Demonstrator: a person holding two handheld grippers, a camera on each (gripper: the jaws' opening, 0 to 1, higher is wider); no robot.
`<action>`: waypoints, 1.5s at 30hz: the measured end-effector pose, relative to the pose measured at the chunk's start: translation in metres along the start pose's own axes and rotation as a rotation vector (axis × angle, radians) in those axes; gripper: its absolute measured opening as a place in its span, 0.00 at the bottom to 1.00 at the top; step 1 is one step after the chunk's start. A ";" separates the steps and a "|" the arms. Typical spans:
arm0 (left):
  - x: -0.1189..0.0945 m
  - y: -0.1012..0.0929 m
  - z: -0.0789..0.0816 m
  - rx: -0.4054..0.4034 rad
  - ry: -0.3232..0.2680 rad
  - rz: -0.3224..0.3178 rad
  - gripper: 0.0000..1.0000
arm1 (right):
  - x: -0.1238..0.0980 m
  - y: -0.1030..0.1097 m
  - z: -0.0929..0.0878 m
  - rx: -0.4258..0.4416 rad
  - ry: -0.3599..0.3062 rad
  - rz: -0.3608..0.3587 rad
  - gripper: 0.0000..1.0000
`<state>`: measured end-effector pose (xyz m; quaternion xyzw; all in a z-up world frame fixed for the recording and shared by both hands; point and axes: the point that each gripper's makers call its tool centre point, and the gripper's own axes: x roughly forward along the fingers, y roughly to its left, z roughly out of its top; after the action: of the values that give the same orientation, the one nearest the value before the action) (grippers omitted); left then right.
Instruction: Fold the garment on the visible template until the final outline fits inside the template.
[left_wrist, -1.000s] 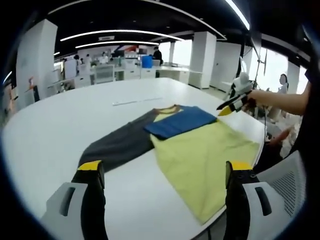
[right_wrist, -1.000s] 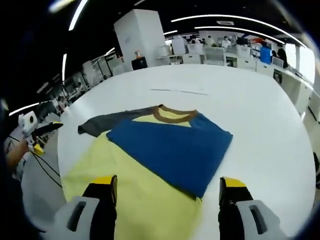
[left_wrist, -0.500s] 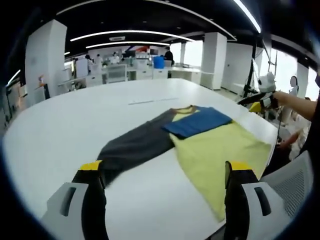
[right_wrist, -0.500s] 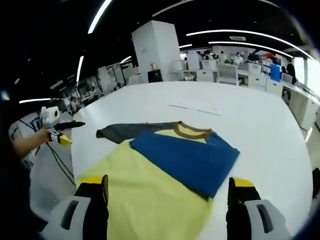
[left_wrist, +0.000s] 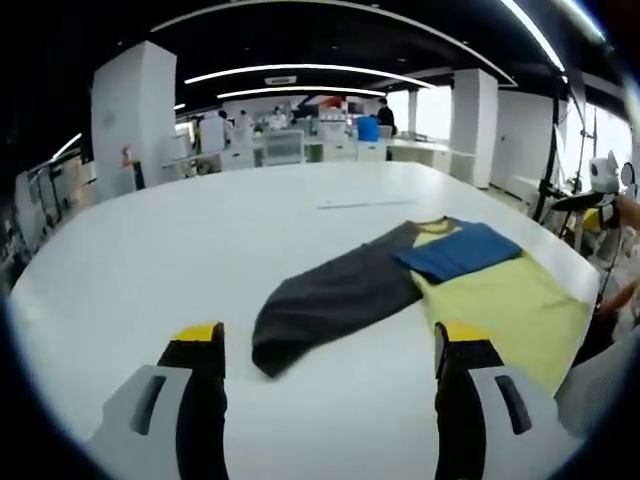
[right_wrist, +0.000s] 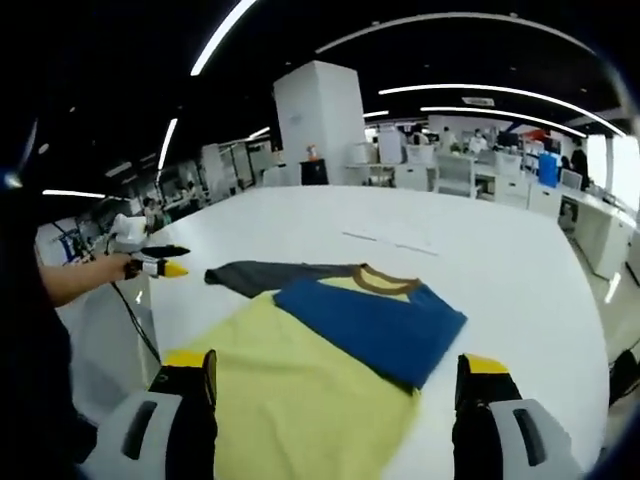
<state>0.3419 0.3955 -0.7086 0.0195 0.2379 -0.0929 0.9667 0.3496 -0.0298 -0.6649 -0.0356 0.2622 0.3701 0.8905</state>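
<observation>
One soft, flat three-colour garment (right_wrist: 330, 350)

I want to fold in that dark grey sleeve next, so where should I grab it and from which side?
Probably grip the grey sleeve at its free cuff end, the rounded tip lying flat nearest the left gripper. Come in low from that open table side: the sleeve stretches straight away from the yellow shirt body, so lifting the tip lets it swing over, as the blue sleeve already lies folded.

Yellow garment (right_wrist: 300, 385) with one blue sleeve (right_wrist: 375, 325), one dark grey sleeve (left_wrist: 330, 300) and a brown collar (right_wrist: 385, 282). Plain white table (left_wrist: 150, 260). Black fingers (left_wrist: 205, 400) tipped in yellow.
</observation>
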 end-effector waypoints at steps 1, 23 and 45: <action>0.002 0.002 -0.001 -0.007 0.000 0.008 0.80 | -0.001 0.000 -0.001 0.000 0.002 -0.004 0.99; 0.021 0.047 -0.033 -0.078 0.077 0.192 0.33 | -0.014 -0.002 -0.010 0.026 -0.007 -0.028 0.99; 0.041 0.054 -0.058 -0.179 0.150 0.198 0.09 | -0.013 -0.005 -0.023 0.044 0.037 -0.036 0.99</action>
<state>0.3618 0.4467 -0.7793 -0.0364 0.3135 0.0260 0.9485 0.3350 -0.0476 -0.6794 -0.0276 0.2862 0.3473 0.8926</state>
